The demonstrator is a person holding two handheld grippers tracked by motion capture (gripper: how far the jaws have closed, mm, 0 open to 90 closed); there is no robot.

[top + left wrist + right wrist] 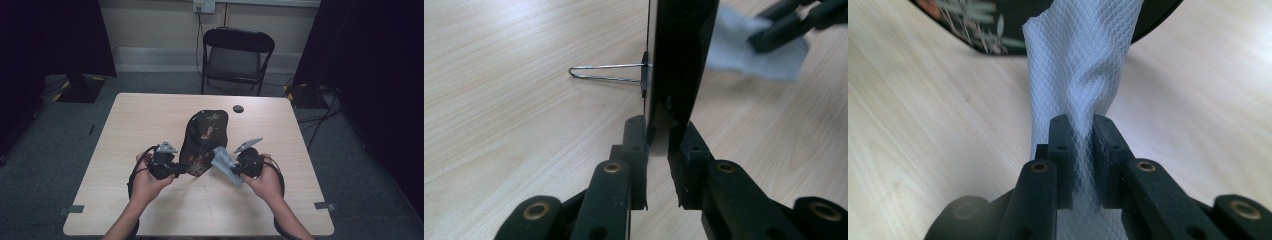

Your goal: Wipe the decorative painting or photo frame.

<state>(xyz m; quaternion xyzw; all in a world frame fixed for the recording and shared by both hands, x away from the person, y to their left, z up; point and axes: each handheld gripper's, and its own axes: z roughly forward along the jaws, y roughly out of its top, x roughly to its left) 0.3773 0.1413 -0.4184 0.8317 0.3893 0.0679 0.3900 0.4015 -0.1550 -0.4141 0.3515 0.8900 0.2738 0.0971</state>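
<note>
The black board [204,142] was clamped by the left hand-held gripper [659,150], the white cloth [1078,75] by the right hand-held gripper [1082,135]; hard wiping could perhaps tip the board on the worktop [150,125].

Glossy black board [206,135] (waffle-textured cloth [1079,65])

Black board [679,60]: we lose its upper part past the left gripper view's top edge. White cloth [1078,65]: its lower end is hidden between the jaws. Dark disc [238,108]: too small for us to identify.
</note>
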